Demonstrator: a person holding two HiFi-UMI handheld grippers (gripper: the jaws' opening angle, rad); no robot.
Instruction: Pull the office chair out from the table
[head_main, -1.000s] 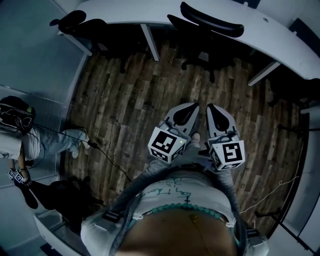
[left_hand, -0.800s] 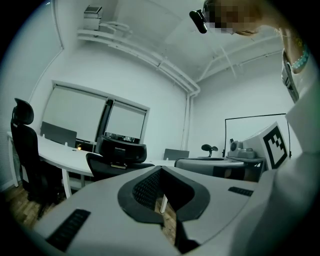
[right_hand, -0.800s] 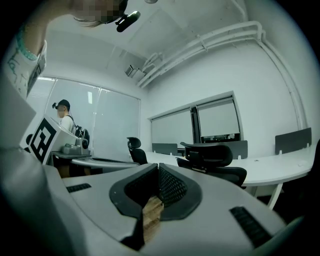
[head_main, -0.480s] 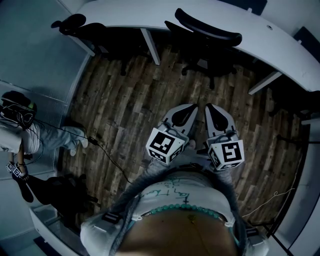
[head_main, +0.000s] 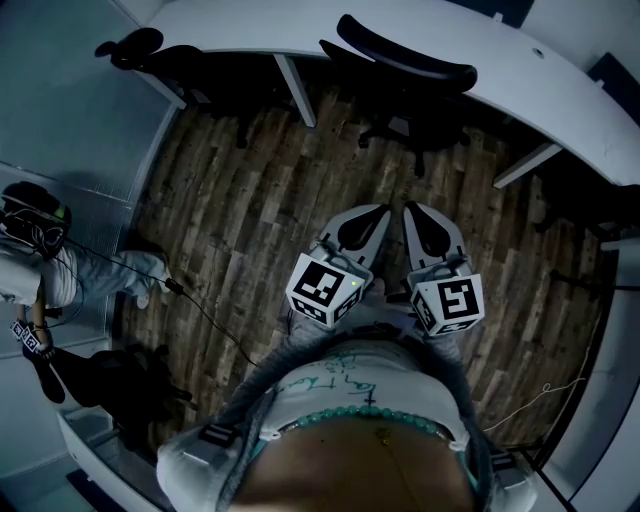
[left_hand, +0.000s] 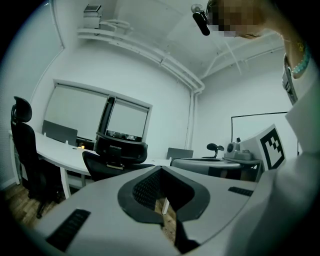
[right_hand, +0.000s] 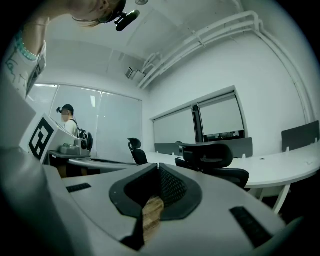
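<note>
A black office chair (head_main: 405, 60) is tucked under the curved white table (head_main: 540, 70) at the top of the head view. My left gripper (head_main: 378, 212) and right gripper (head_main: 412, 208) are held side by side over the wooden floor, short of the chair and pointing at it. Both are shut with nothing between the jaws. In the left gripper view the chair's back (left_hand: 120, 149) rises just beyond my left gripper (left_hand: 161, 169). In the right gripper view the chair (right_hand: 210, 159) stands ahead and to the right of my right gripper (right_hand: 159, 166).
A second black chair (head_main: 150, 50) is at the table's left end. White table legs (head_main: 295, 90) flank the chair. A person (head_main: 40, 270) stands at the left, with a cable (head_main: 210, 315) across the floor. Dark gear (head_main: 130, 385) lies at lower left.
Both grippers have moved forward together towards the chair, which now sits lower and nearer in the head view. The jaws stay shut.
</note>
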